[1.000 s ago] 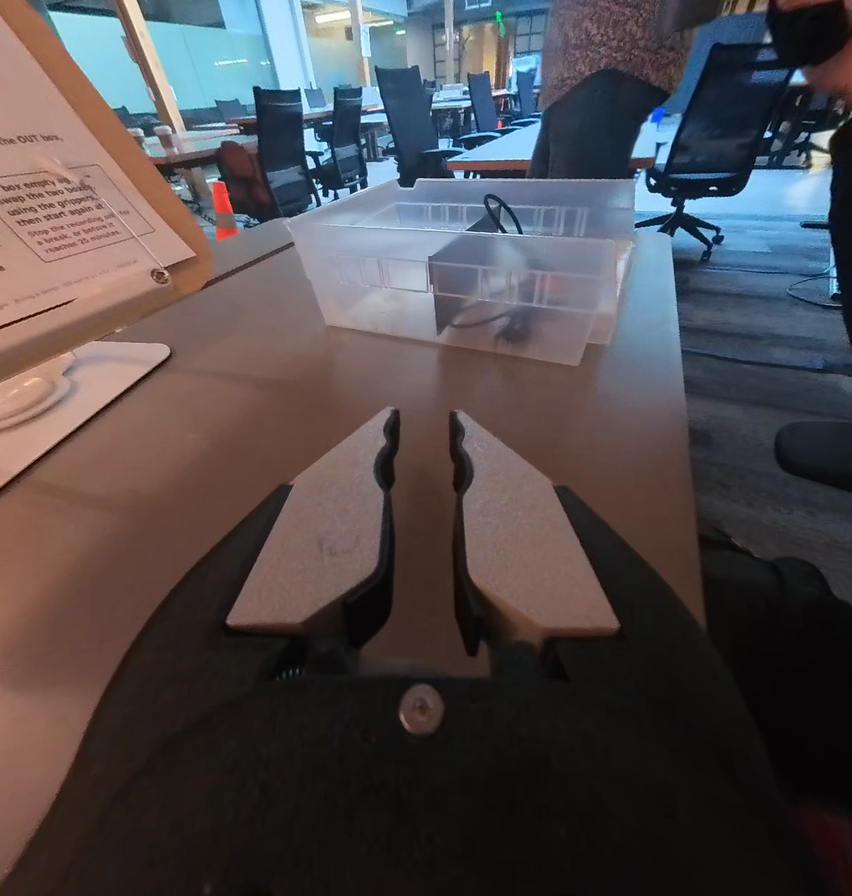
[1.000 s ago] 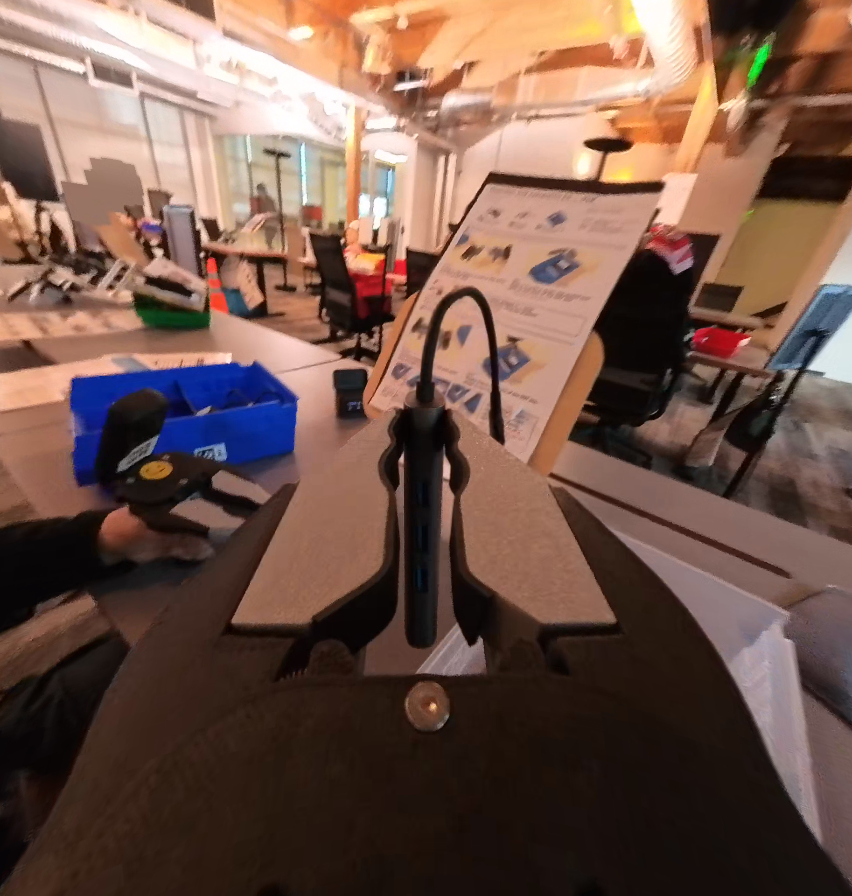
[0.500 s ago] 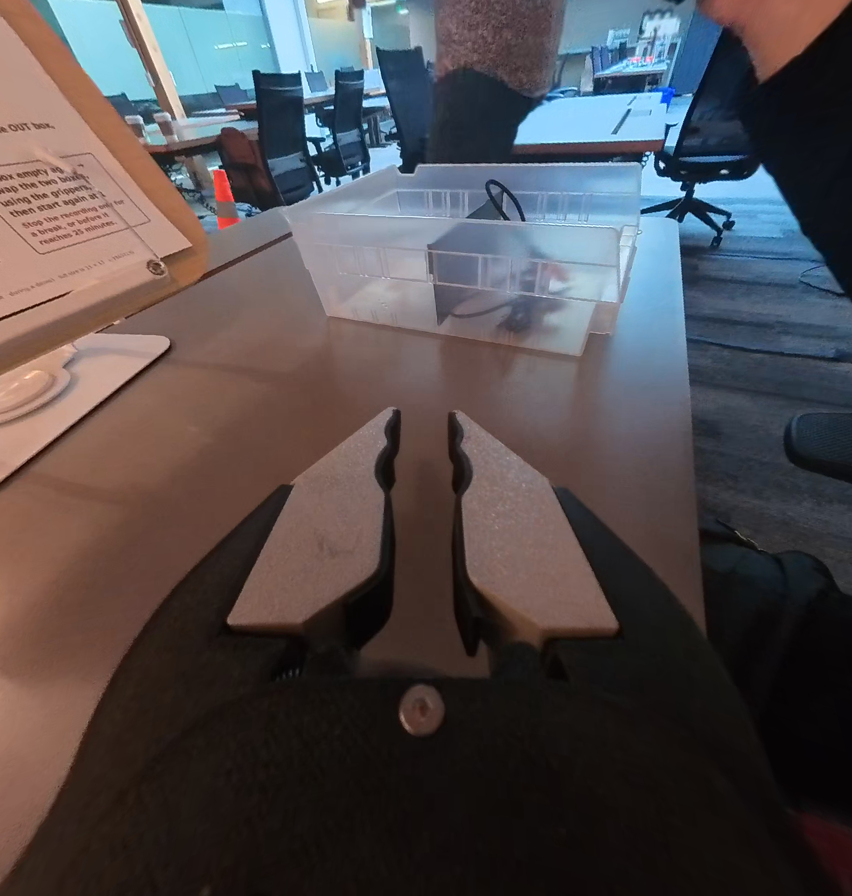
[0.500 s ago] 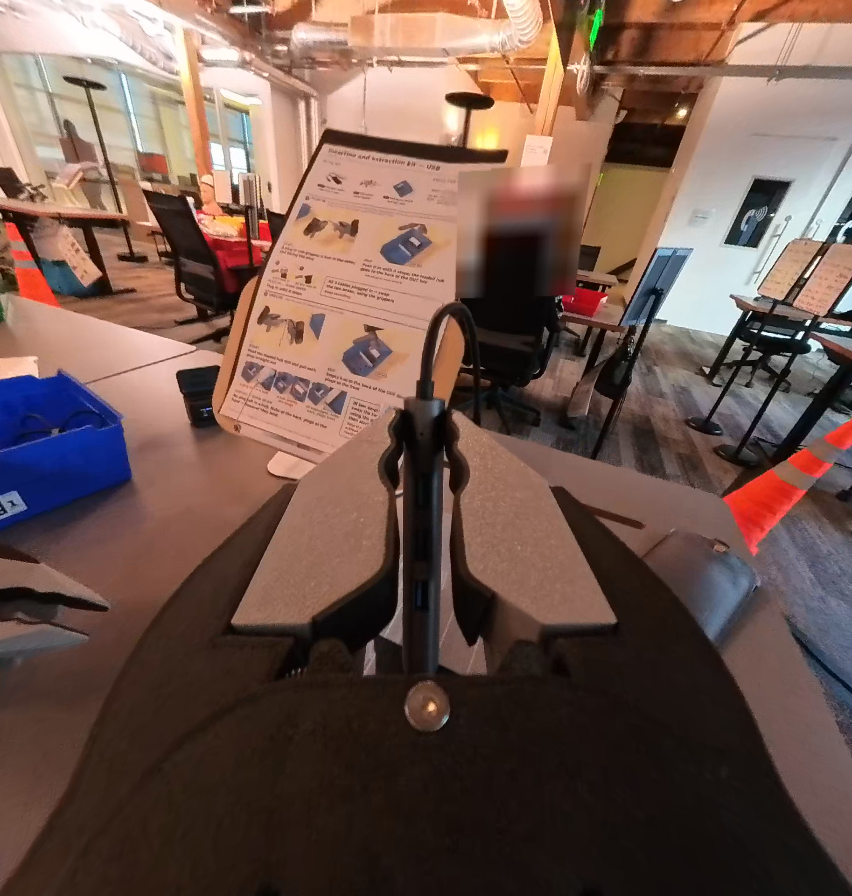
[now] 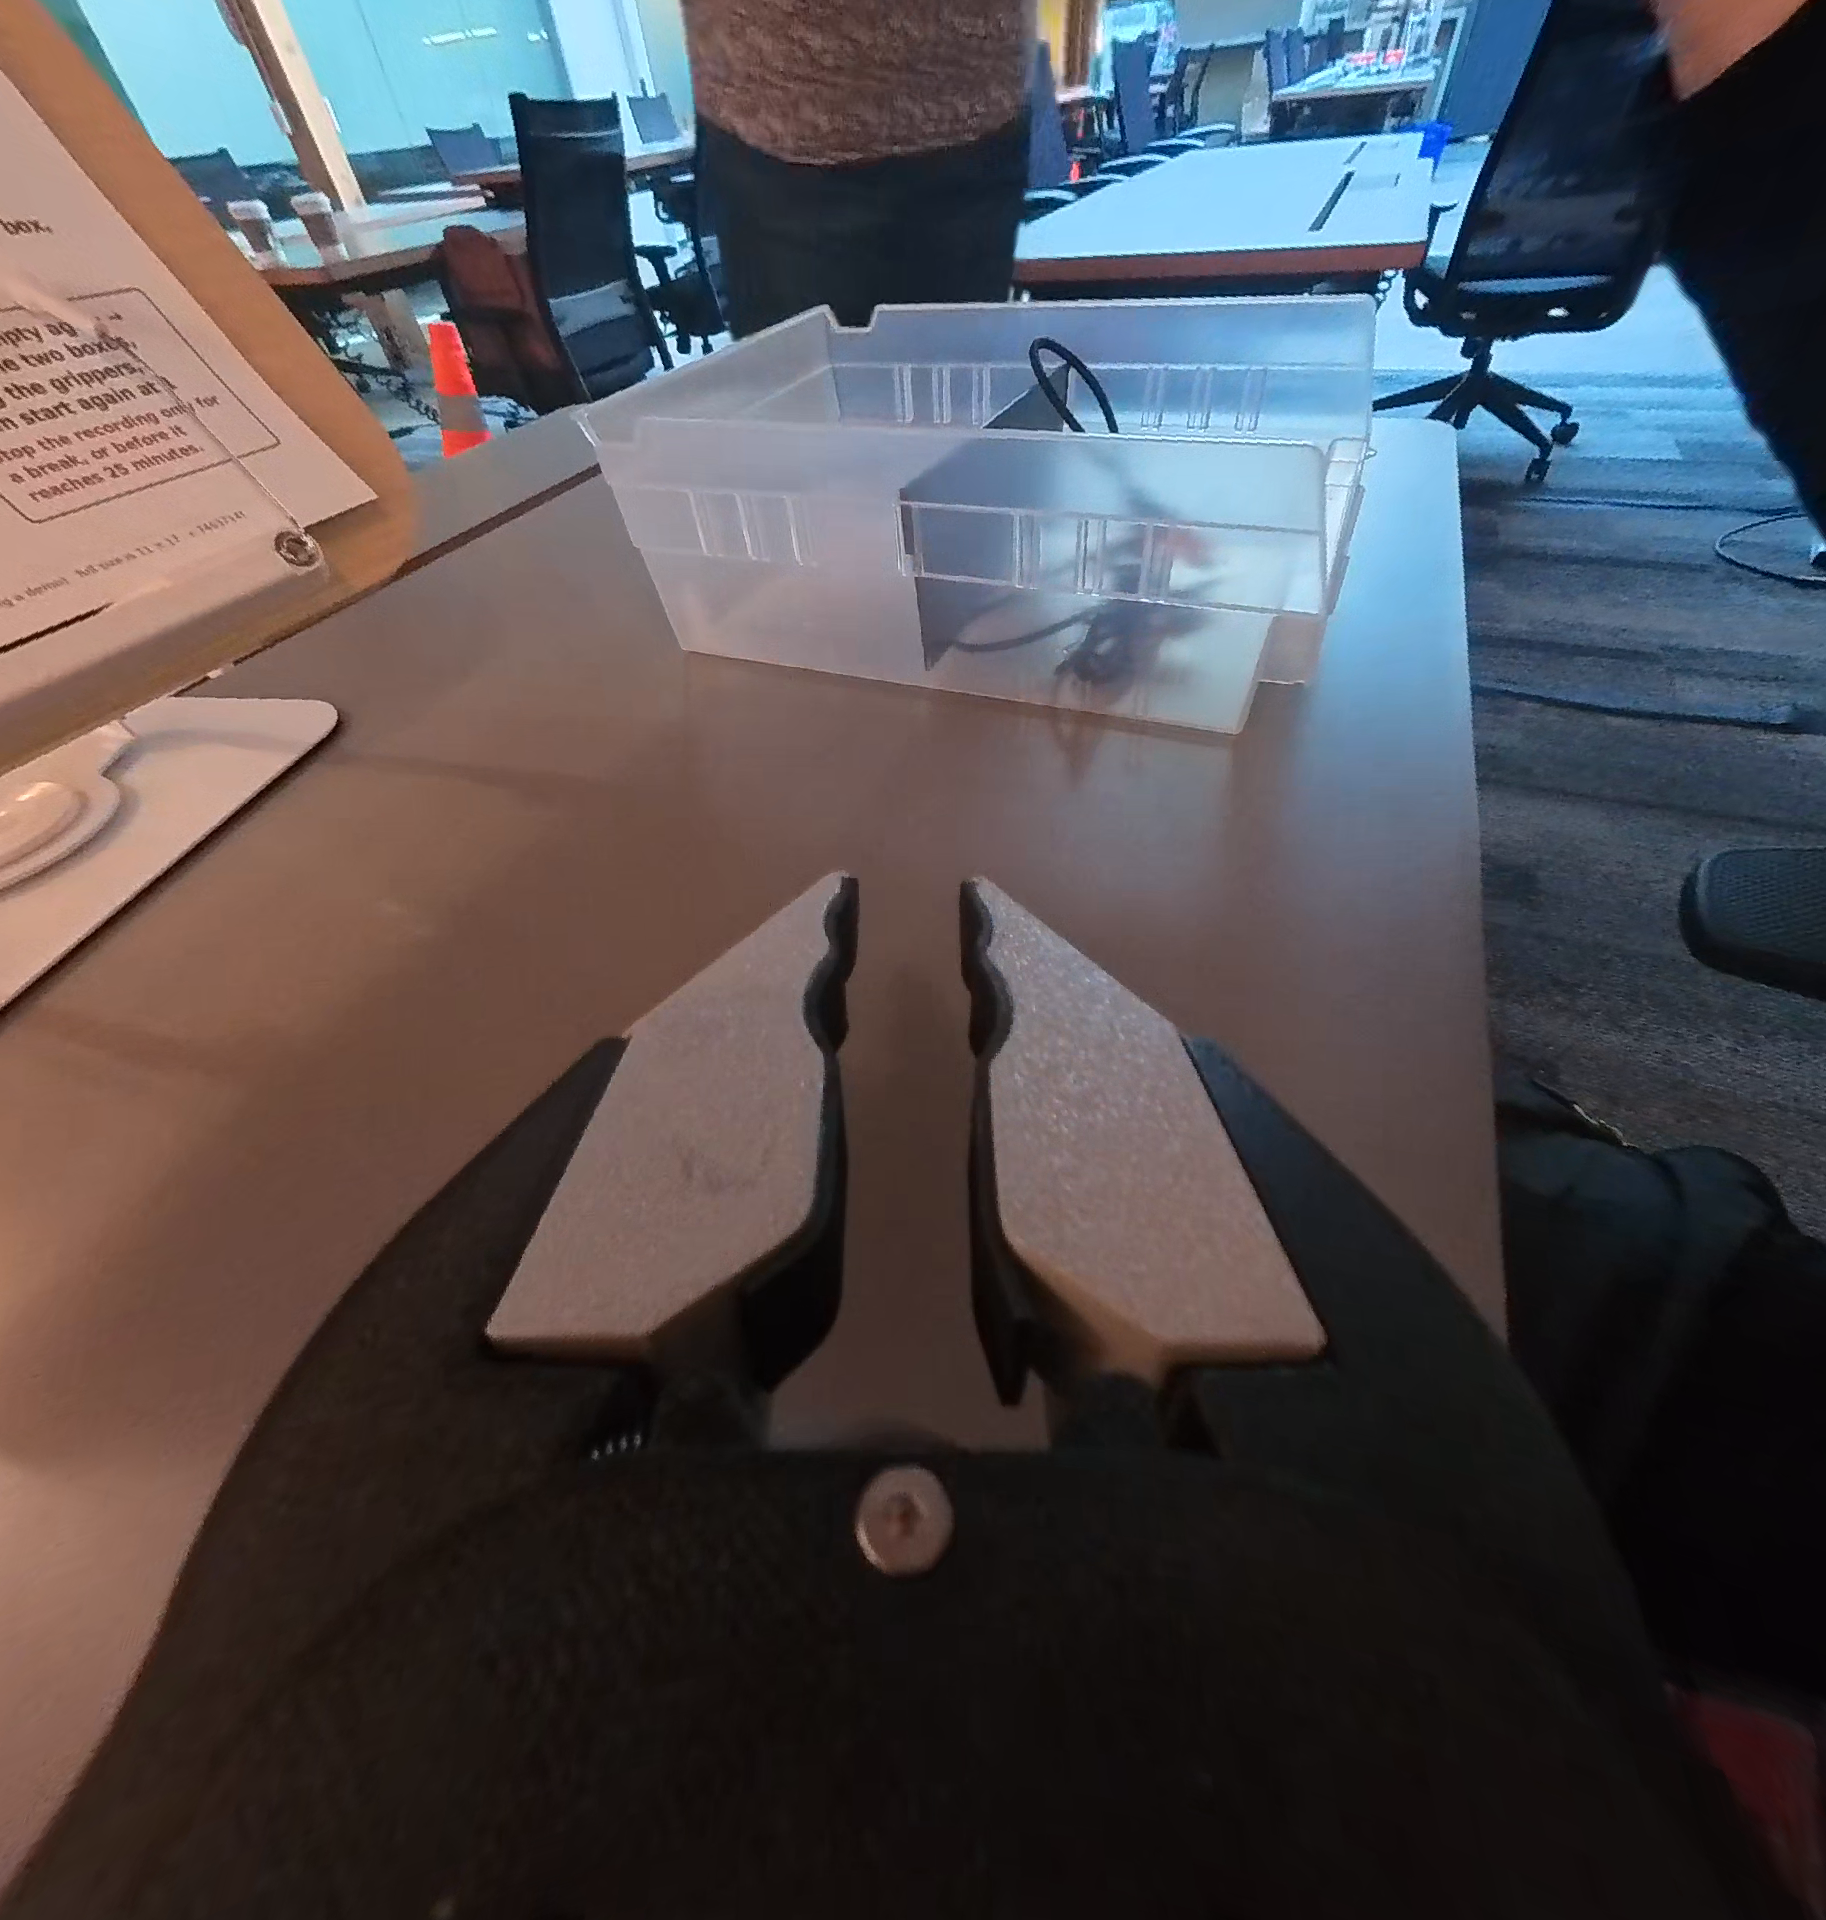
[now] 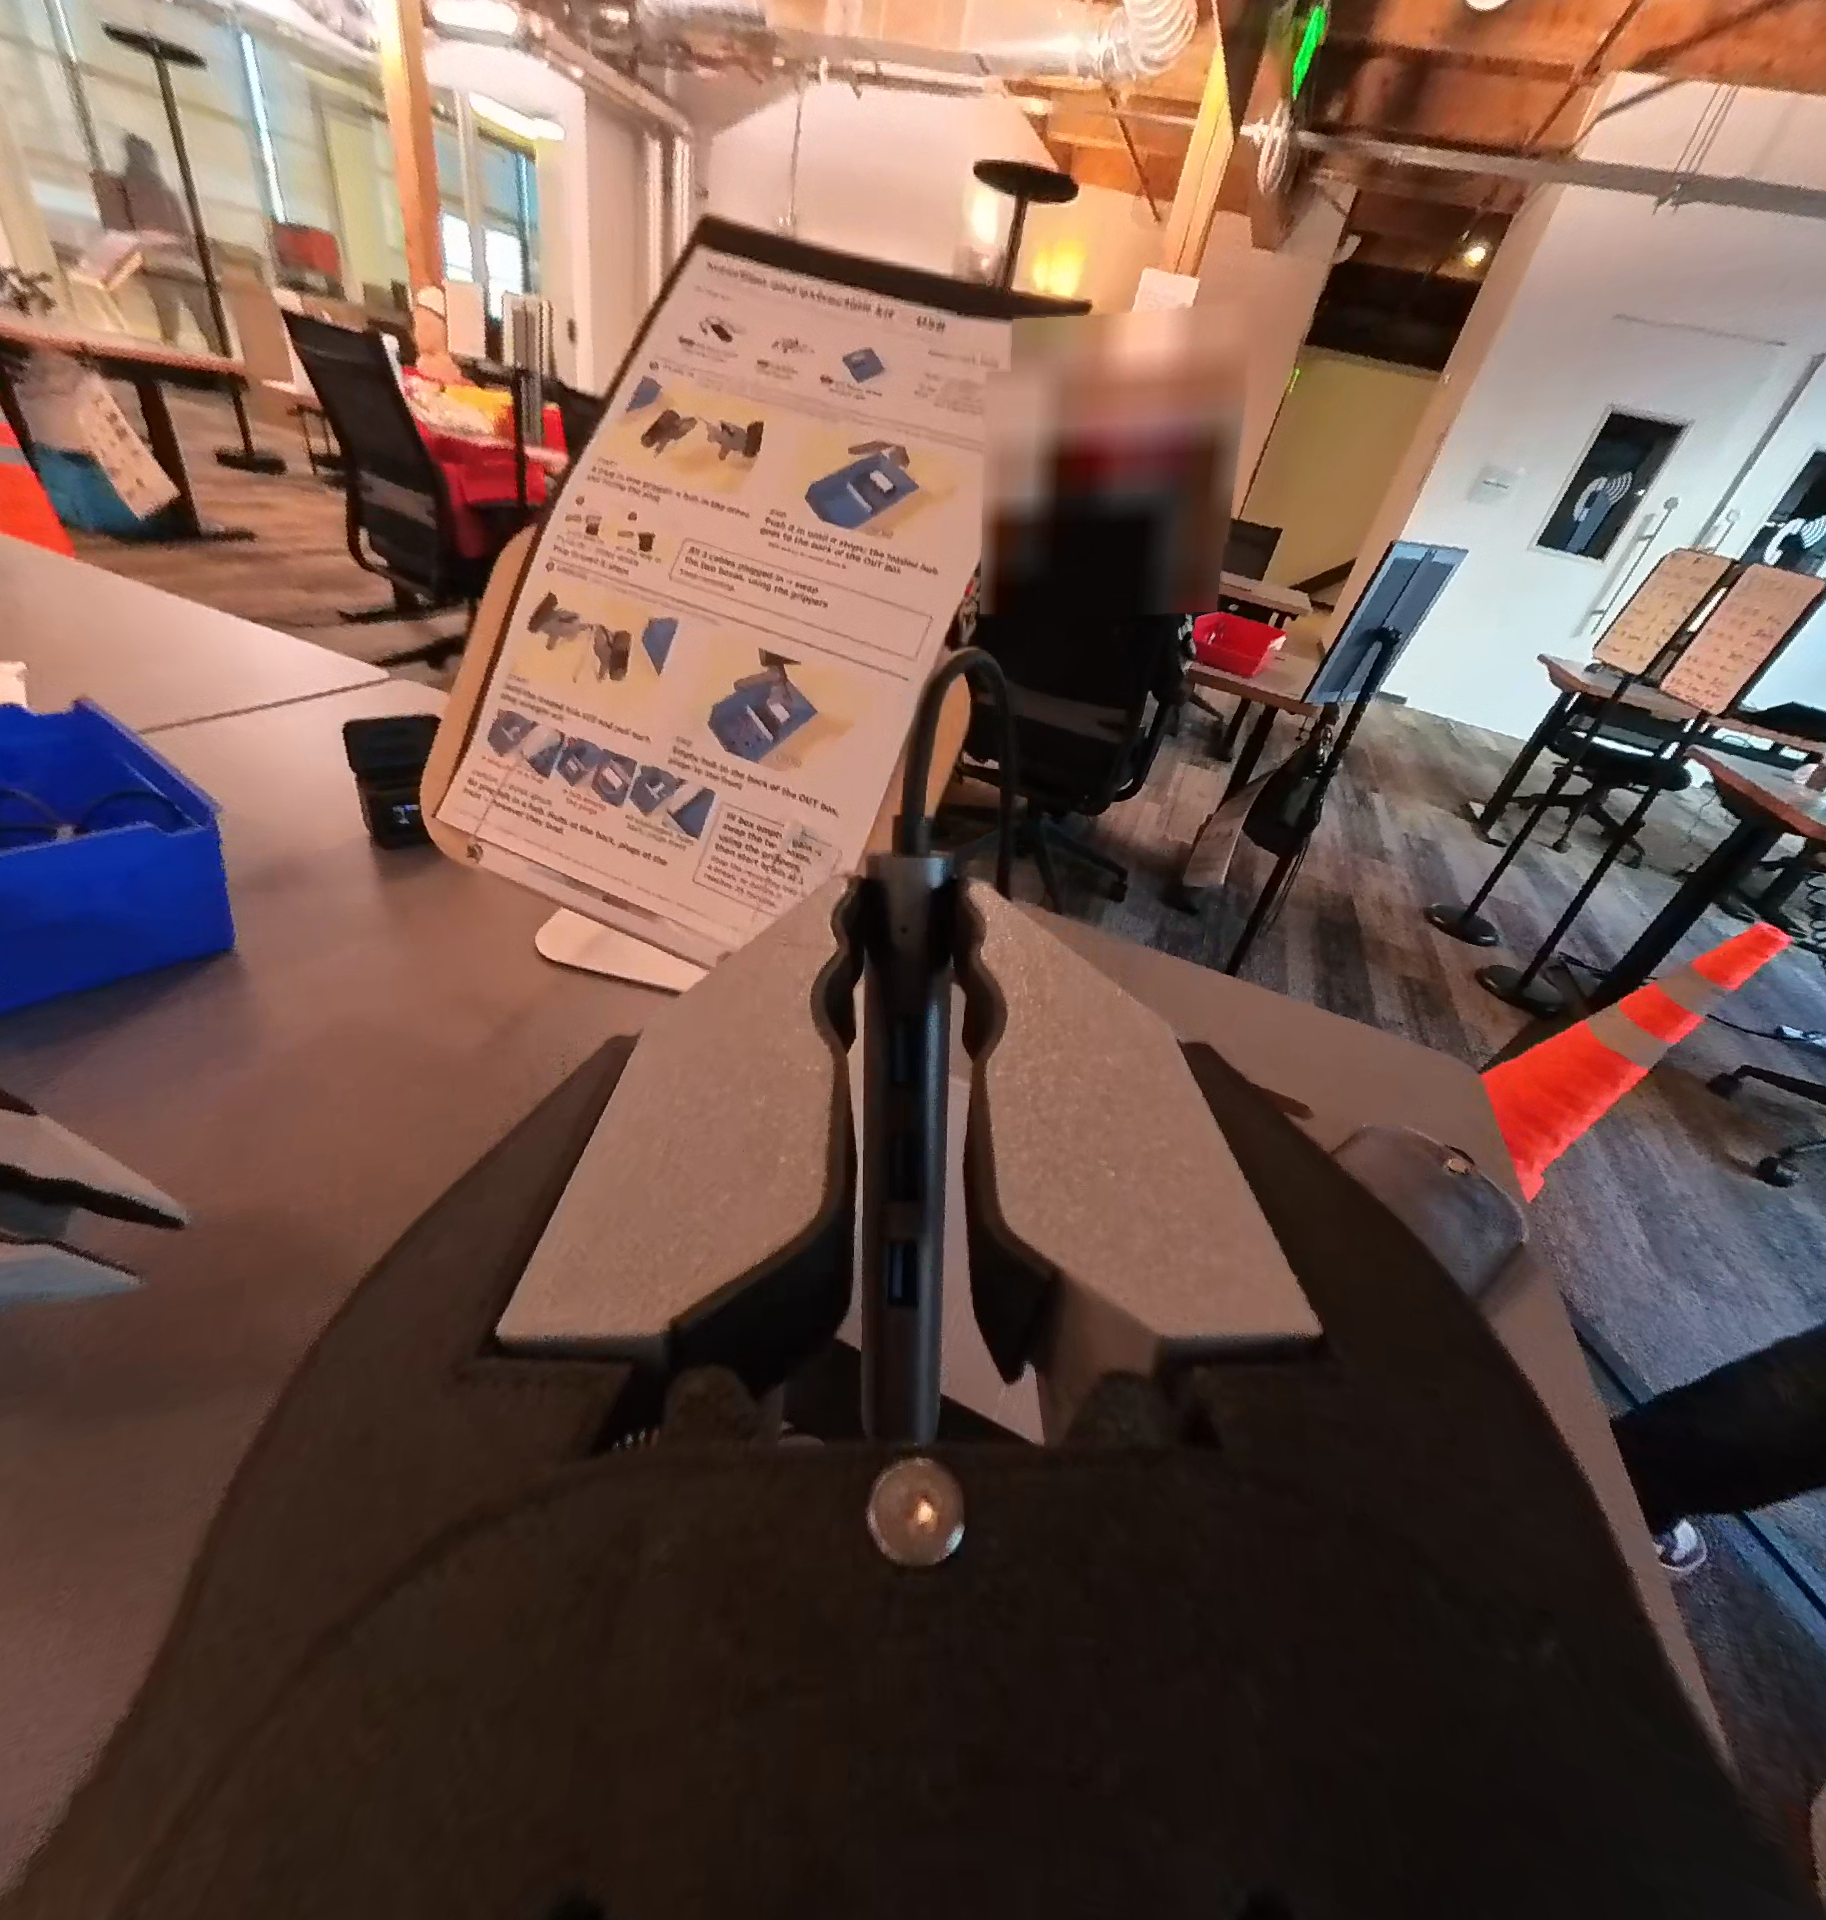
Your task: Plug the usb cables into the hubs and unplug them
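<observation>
your right gripper (image 6: 907, 914) is clamped on the usb hub (image 6: 904, 1143); your left gripper (image 5: 907, 904), jaws slightly apart, faces bare table (image 5: 597, 831) before the clear bin (image 5: 784, 520).

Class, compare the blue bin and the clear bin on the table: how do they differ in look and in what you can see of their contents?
The blue bin is opaque, so its cables show only over the rim; the clear bin is see-through, showing dark cables through its wall. The clear bin has a dark divider inside; none shows in the blue bin. Both are open-topped, rest on the table and hold cables.
</observation>
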`<state>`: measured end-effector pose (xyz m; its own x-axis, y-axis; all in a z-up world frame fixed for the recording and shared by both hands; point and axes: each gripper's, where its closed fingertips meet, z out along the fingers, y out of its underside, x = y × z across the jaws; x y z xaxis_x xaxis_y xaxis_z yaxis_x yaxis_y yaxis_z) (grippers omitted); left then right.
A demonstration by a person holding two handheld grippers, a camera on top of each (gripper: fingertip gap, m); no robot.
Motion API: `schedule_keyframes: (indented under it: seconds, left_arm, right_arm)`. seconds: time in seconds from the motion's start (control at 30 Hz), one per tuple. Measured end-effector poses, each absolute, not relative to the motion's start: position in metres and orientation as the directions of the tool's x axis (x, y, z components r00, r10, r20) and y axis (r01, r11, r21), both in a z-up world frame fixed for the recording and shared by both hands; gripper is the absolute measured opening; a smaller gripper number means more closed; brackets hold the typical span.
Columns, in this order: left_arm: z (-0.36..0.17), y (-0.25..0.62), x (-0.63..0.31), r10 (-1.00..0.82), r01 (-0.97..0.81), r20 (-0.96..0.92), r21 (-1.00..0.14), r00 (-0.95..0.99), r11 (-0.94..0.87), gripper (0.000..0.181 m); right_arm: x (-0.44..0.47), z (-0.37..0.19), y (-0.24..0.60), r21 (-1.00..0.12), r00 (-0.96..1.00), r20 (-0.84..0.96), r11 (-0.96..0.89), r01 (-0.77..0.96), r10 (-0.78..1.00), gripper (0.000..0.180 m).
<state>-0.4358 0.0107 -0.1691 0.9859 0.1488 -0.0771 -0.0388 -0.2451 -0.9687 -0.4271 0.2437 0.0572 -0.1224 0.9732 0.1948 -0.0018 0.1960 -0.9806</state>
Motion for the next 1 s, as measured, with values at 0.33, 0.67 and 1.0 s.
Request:
schedule_keyframes:
  seconds: [0.33, 0.67, 1.0]
  left_arm:
    - [-0.172, 0.012, -0.435, 0.141, -0.037, -0.076, -0.964, 0.987, -0.262, 0.017]
    - [-0.178, 0.015, -0.432, 0.116, -0.037, -0.075, -0.953, 0.990, -0.300, 0.020]
    - [-0.161, -0.038, -0.432, 0.254, 0.143, 0.070, -0.950, 0.965, -0.279, 0.040]
  right_arm:
    - [-0.466, 0.006, 0.264, -0.952, -0.223, 0.244, 0.277, 0.132, 0.944, 0.013]
    - [-0.527, -0.110, 0.328, -0.657, -0.250, 0.323, 0.406, 0.636, 0.913, 0.033]
    - [-0.466, -0.058, 0.219, -0.865, -0.320, 0.212, 0.330, 0.379, 0.923, 0.032]
